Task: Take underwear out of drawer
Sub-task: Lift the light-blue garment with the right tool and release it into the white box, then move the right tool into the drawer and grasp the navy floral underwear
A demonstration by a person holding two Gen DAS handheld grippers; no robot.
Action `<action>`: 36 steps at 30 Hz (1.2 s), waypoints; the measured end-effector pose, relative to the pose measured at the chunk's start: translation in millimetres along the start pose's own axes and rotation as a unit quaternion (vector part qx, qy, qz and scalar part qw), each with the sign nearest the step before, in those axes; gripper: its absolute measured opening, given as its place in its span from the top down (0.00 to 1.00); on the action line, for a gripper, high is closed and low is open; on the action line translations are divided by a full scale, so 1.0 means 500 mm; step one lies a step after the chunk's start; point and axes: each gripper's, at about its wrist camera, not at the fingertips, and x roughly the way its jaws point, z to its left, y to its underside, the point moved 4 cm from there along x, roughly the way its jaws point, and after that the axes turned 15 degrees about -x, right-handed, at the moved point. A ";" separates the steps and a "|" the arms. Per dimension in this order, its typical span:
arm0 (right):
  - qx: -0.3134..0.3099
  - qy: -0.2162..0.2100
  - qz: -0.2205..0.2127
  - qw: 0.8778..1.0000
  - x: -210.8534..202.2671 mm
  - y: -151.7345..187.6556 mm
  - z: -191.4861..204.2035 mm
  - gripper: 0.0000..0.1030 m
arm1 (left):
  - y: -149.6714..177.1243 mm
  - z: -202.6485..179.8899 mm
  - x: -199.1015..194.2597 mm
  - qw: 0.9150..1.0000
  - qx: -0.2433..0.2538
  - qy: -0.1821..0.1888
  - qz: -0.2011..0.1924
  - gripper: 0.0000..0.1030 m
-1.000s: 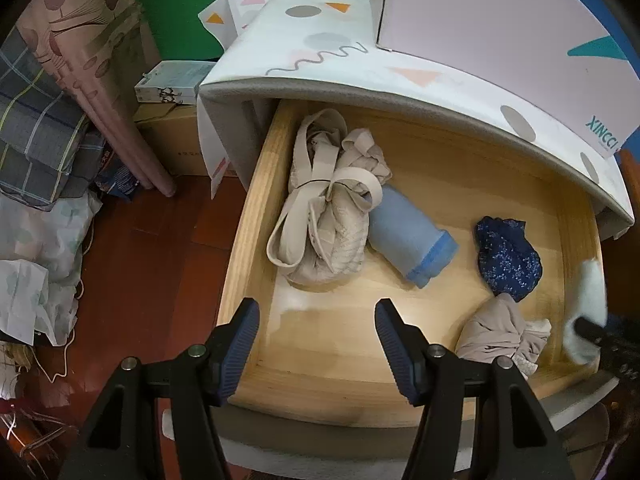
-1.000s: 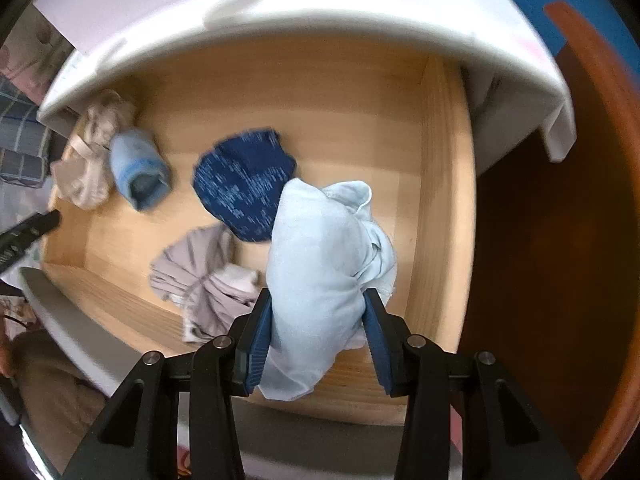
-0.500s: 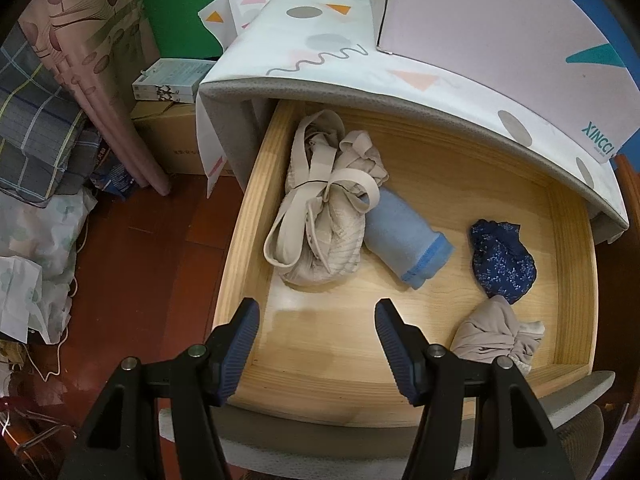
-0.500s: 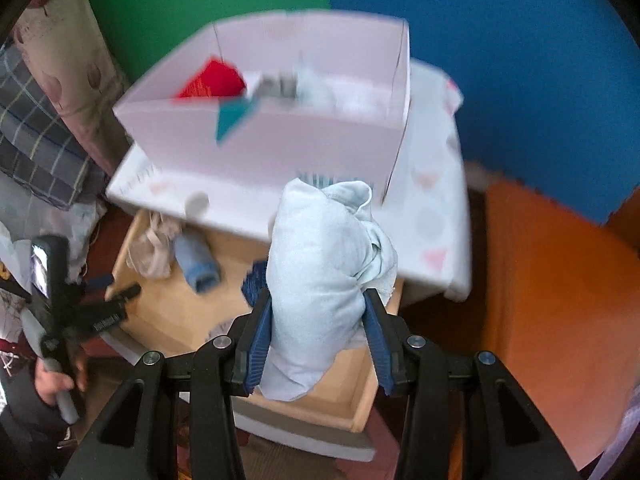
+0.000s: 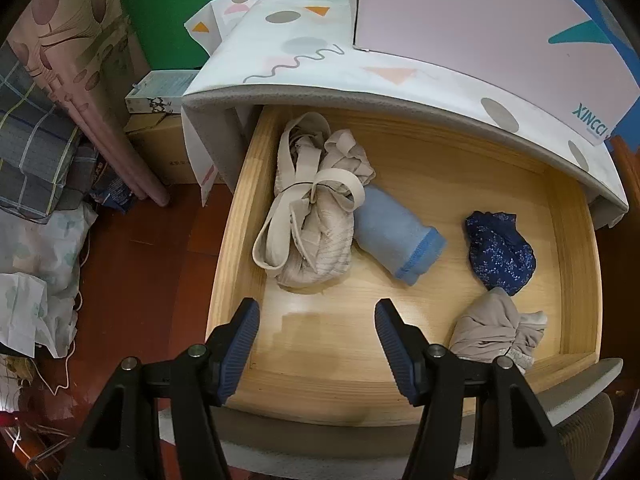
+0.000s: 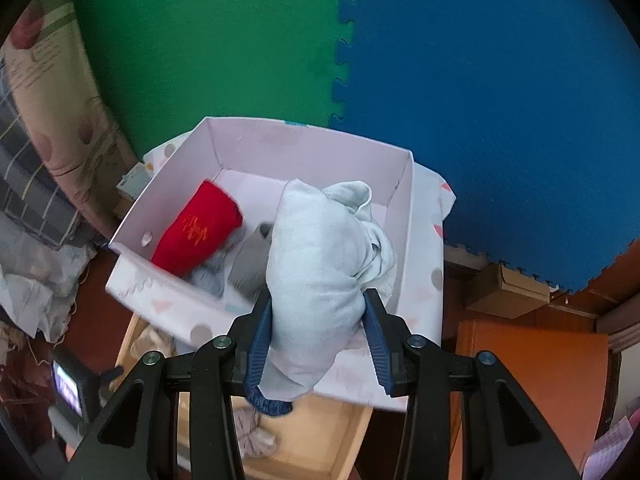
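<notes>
The open wooden drawer (image 5: 404, 184) holds a beige strapped garment (image 5: 312, 216), a rolled light blue piece (image 5: 396, 236), a dark blue patterned piece (image 5: 500, 252) and a crumpled beige piece (image 5: 492, 328). My left gripper (image 5: 316, 344) is open and empty above the drawer's front left. My right gripper (image 6: 316, 344) is shut on a pale blue underwear bundle (image 6: 320, 264), held high above the pink box (image 6: 248, 152) on the cabinet top. The box holds a red roll (image 6: 200, 232) and a grey piece (image 6: 250, 260).
A patterned cloth (image 5: 304, 52) covers the cabinet top. Piled bedding and bags (image 5: 36, 184) lie on the floor at the left. Green and blue foam mats (image 6: 340, 40) line the wall. An orange wooden cabinet (image 6: 532, 380) stands at the right.
My right gripper has lifted the pale blue bundle out of the drawer and up over the pink box. The left gripper has barely moved and stays open.
</notes>
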 end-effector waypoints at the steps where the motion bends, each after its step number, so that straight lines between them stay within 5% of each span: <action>1: 0.001 0.000 0.005 1.000 0.013 -0.007 -0.003 0.60 | 0.000 0.001 0.000 1.000 0.000 -0.003 0.000 0.40; 14: 0.030 -0.016 0.069 0.997 0.197 -0.019 -0.023 0.55 | 0.001 -0.004 0.008 1.000 0.007 -0.004 0.009 0.40; 22: 0.037 -0.036 0.012 0.999 0.089 -0.008 -0.016 0.51 | 0.003 -0.004 0.012 1.000 0.006 -0.006 0.014 0.40; 28: -0.009 -0.091 0.020 0.996 0.006 0.091 0.059 0.51 | 0.003 -0.001 0.021 1.000 0.001 -0.010 0.029 0.40; 36: -0.043 -0.125 0.105 0.986 0.105 0.269 0.160 0.51 | 0.007 0.004 0.034 0.999 0.004 -0.022 0.044 0.40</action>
